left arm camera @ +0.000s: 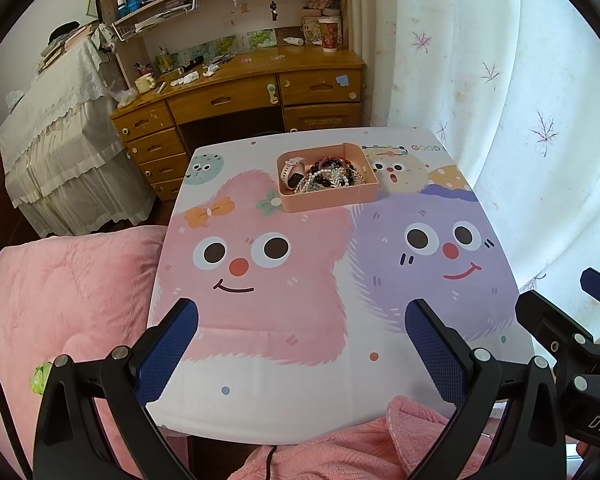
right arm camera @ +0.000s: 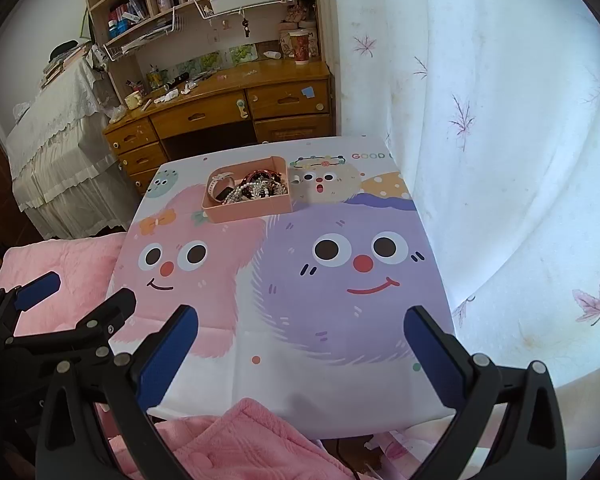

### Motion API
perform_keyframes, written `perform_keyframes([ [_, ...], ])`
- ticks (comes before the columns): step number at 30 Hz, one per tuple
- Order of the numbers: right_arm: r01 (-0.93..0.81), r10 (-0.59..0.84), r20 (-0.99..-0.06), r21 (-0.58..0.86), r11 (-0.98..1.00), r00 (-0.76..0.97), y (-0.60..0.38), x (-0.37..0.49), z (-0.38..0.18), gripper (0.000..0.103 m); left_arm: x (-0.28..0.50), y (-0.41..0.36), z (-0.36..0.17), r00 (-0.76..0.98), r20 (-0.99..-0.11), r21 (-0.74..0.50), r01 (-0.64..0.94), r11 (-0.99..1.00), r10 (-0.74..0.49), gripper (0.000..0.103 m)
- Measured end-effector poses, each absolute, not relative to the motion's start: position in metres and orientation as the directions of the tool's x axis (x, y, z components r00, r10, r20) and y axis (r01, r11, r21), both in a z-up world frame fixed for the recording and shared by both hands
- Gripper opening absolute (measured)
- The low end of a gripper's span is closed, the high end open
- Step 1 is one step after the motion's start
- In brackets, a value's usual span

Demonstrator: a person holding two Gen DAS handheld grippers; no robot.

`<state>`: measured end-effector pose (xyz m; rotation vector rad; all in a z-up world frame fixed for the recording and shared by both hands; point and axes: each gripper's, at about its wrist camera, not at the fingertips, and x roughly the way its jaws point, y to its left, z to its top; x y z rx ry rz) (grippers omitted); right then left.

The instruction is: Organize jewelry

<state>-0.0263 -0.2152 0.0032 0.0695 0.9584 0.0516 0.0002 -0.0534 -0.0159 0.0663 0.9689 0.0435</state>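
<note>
A pink tray (left arm camera: 370, 194) (right arm camera: 220, 214) stands at the far end of the small table (left arm camera: 300, 400) (right arm camera: 320, 400) with the cartoon cloth. In it lie a watch with a pale strap (left arm camera: 291, 171) (right arm camera: 219, 189), pearl strands (left arm camera: 305, 184) (right arm camera: 236, 194) and a tangle of dark bracelets (left arm camera: 332, 164) (right arm camera: 260, 178). My left gripper (left arm camera: 301, 316) is open over the table's near edge, nothing between its blue pads. My right gripper (right arm camera: 301, 320) is open too, beside it on the right. Both are far short of the tray.
Pink bedding (left arm camera: 68, 300) (right arm camera: 76, 256) lies left of the table and a pink blanket (left arm camera: 340, 448) (right arm camera: 236, 444) below its near edge. A white curtain (left arm camera: 520, 120) (right arm camera: 500, 160) hangs close on the right. Behind stands a cluttered wooden desk (left arm camera: 240, 96) (right arm camera: 220, 108).
</note>
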Motion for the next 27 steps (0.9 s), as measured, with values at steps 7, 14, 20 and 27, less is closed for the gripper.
perform_keyframes([
  [7,-0.017,0.077,-0.818,0.082,0.996,0.57,-0.2136,-0.0292,-0.0018,0.103,0.0002,-0.0527,-0.0157,0.566,-0.822,0.075,-0.004,0.997,0.065,0.102],
  [14,-0.016,0.077,-0.819,0.083,0.996,0.569,-0.2134,-0.0292,-0.0014,0.103,0.0002,-0.0525,-0.0155,0.566,-0.822,0.076,-0.004,0.997,0.065,0.102],
  [20,-0.016,0.078,-0.819,0.083,0.996,0.569,-0.2137,-0.0287,-0.0011,0.103,0.0004,-0.0522,-0.0154,0.565,-0.823,0.076,-0.004,0.997,0.065,0.102],
  [27,-0.016,0.079,-0.82,0.084,0.996,0.567,-0.214,-0.028,-0.0016,0.103,-0.0006,-0.0516,-0.0155,0.565,-0.823,0.076,-0.004,0.997,0.065,0.102],
])
